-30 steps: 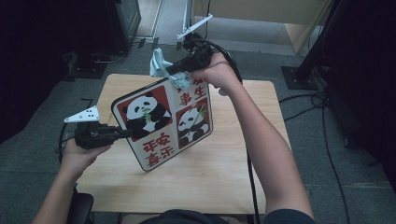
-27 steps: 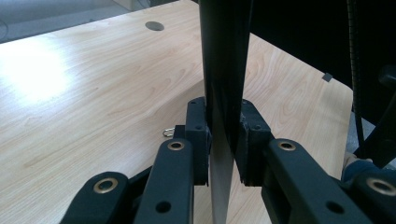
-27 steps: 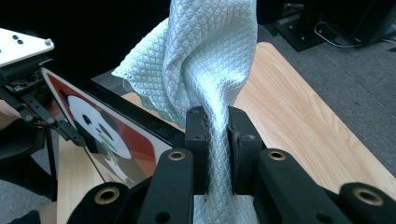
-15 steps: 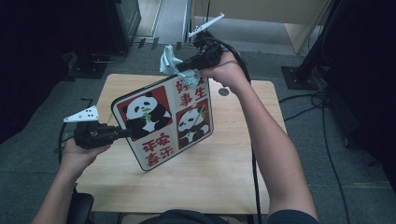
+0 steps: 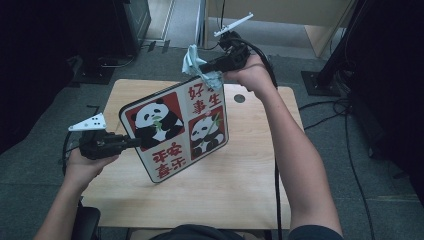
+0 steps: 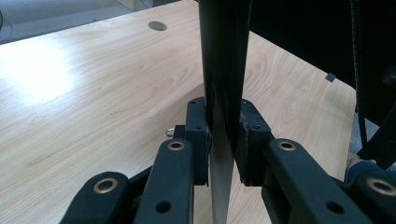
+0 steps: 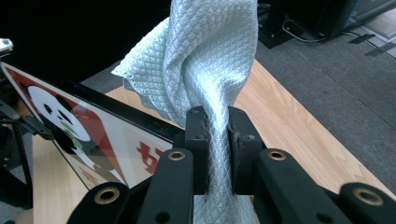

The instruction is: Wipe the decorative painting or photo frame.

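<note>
My right gripper (image 5: 212,67), clamped on the cloth (image 5: 196,62), has slid up off the board (image 5: 175,132) past its far edge, while my left gripper (image 5: 134,142) holds the board tilted above the table (image 5: 240,185).

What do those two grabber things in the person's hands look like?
Both are black. The left gripper has a white three-cornered plate with little holes on top; the right gripper has a pale plate too, and a black cable trails from it. Up close, the jaws are flat black bars with brass-ringed rivets and blocky black pads. The forearms are bare, with a dark sleeve at the right upper arm.
</note>
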A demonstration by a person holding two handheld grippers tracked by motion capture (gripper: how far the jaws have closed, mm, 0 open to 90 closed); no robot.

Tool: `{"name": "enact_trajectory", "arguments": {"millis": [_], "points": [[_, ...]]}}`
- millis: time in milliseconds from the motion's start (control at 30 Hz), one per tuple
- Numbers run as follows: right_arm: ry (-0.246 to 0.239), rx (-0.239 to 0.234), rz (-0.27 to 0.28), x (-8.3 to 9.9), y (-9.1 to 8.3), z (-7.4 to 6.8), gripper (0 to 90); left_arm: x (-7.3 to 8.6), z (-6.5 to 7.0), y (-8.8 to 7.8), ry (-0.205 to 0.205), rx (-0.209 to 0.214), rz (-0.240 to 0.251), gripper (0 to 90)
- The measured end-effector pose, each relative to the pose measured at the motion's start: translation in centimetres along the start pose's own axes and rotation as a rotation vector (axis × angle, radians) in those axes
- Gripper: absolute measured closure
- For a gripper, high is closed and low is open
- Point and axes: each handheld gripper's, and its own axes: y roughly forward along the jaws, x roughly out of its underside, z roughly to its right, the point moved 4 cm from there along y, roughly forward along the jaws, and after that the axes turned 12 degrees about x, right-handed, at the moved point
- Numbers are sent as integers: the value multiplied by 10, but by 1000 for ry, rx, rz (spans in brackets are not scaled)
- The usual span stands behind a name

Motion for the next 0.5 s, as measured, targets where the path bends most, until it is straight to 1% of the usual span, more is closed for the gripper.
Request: {"name": "enact_trajectory", "arguments": {"millis": [167,267,433,500], "points": [[15,26,7,3,-3,7,810,0,0,0,-6,-1,0,779],[13,37,4,4,-5,9,810,0,0,0,-6,0,-1,779],[25,43,1,6,-8,15,809,0,-1,0,-8,2,0,779],[25,37,7,7,-9,17,810,0,-1,0,-9,1,2,779]]}}
